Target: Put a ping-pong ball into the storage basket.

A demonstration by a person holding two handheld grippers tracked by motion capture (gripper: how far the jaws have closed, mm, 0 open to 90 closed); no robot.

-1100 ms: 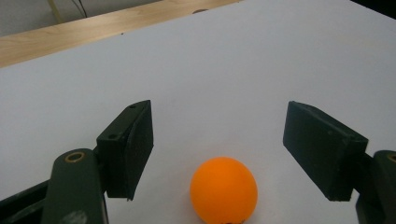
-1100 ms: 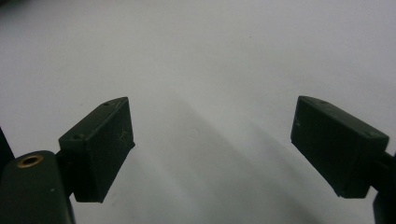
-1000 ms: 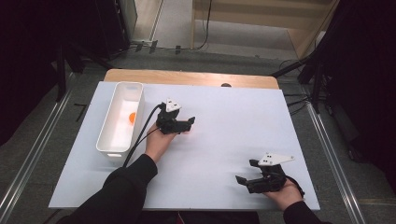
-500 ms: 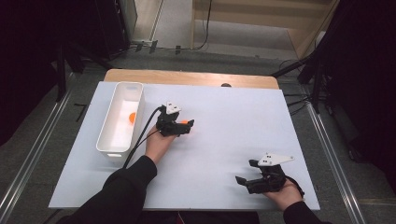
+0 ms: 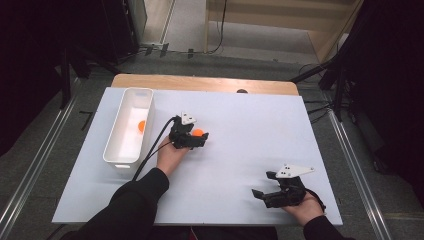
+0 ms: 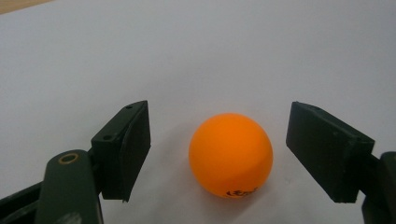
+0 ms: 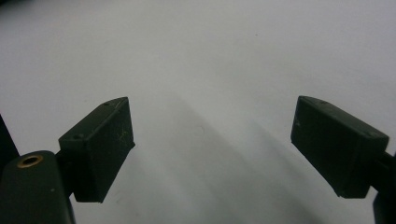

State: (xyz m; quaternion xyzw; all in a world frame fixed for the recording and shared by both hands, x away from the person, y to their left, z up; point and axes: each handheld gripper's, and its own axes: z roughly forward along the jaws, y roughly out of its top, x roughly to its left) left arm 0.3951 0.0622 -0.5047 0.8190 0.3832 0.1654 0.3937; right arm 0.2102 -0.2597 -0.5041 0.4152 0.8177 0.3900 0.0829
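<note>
Now orange ball [image 6: 230, 155] on table between left tool [image 6: 217, 154] jaws, untouched; jaws just widening.

Open white tabletop [image 5: 240, 150]; white bin [image 5: 127, 127] along left edge.

The high view sits above the person's side, looking forward and down over the whole desk [image 5: 240, 165]. Each gripper view rides low, really close to the desk. The orange ball [image 6: 230, 155] shows up in both the high and left gripper views.

Black grippers [image 5: 200, 139], grey triangular plates, black cable; sleeves apparently black.
</note>
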